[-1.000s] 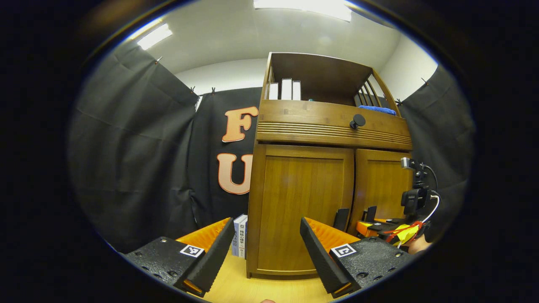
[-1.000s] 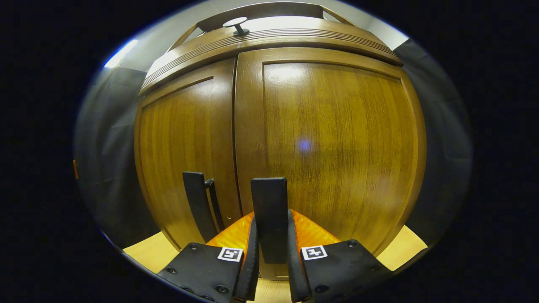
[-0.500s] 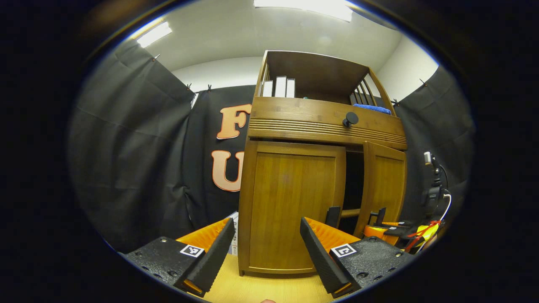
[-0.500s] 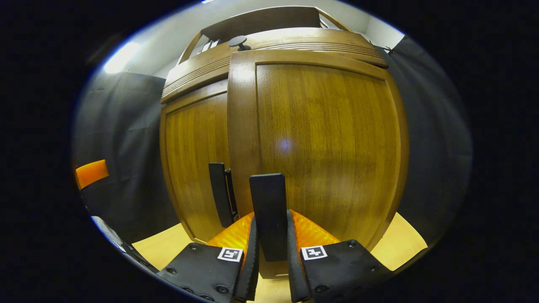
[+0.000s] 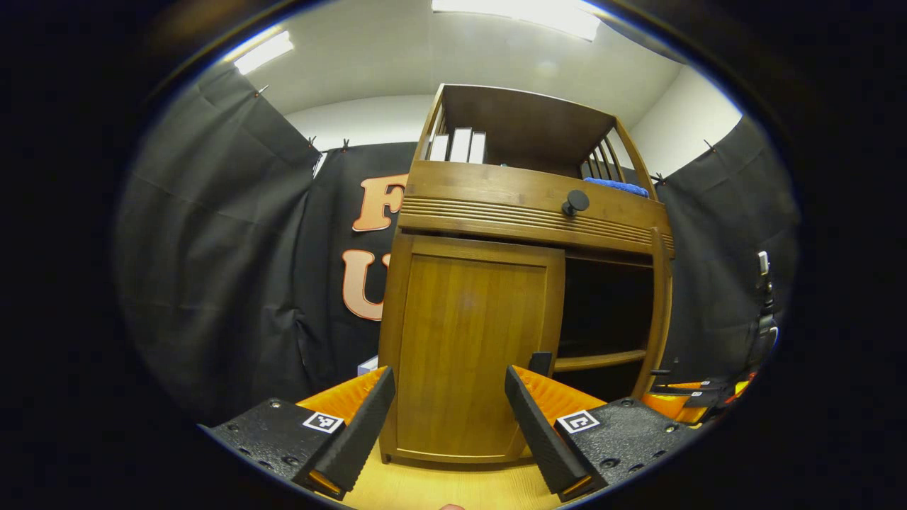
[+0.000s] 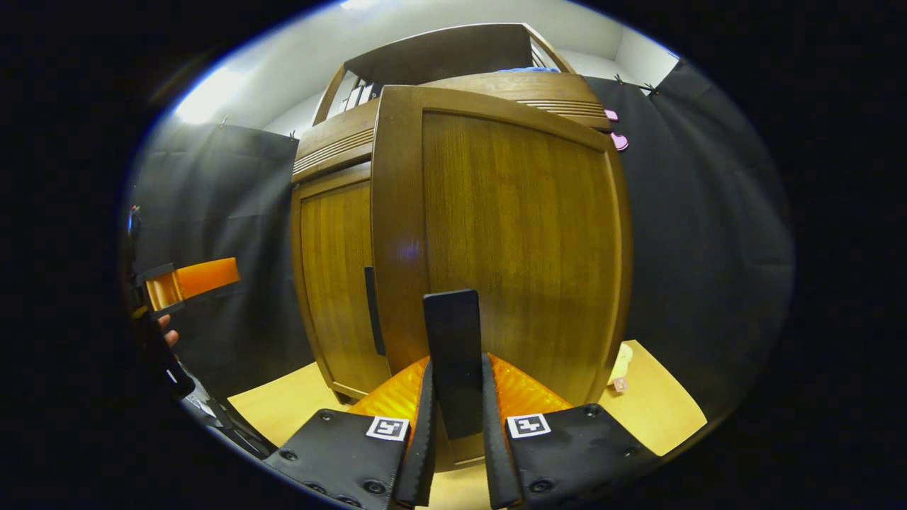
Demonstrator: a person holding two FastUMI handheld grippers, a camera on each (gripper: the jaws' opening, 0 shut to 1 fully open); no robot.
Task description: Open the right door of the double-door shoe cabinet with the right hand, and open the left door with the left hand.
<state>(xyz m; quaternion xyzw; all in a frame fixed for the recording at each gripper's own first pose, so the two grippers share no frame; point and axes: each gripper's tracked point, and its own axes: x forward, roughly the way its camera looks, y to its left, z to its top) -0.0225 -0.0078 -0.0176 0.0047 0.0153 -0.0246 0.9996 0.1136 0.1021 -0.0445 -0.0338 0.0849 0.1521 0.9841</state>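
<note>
right gripper (image 6: 457, 432): clamped on the right door's handle (image 6: 452, 354)
right door (image 6: 510, 234): swung out
left gripper (image 5: 450, 432): spread wide, holding nothing, facing closed left door (image 5: 468, 354)
around: books (image 5: 459, 145) up top

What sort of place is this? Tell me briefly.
Most likely a mock-up home corner in a recording booth: black cloth walls hung with clips, a wooden shoe cabinet with books on its top shelf, and a pale wooden floor.
</note>
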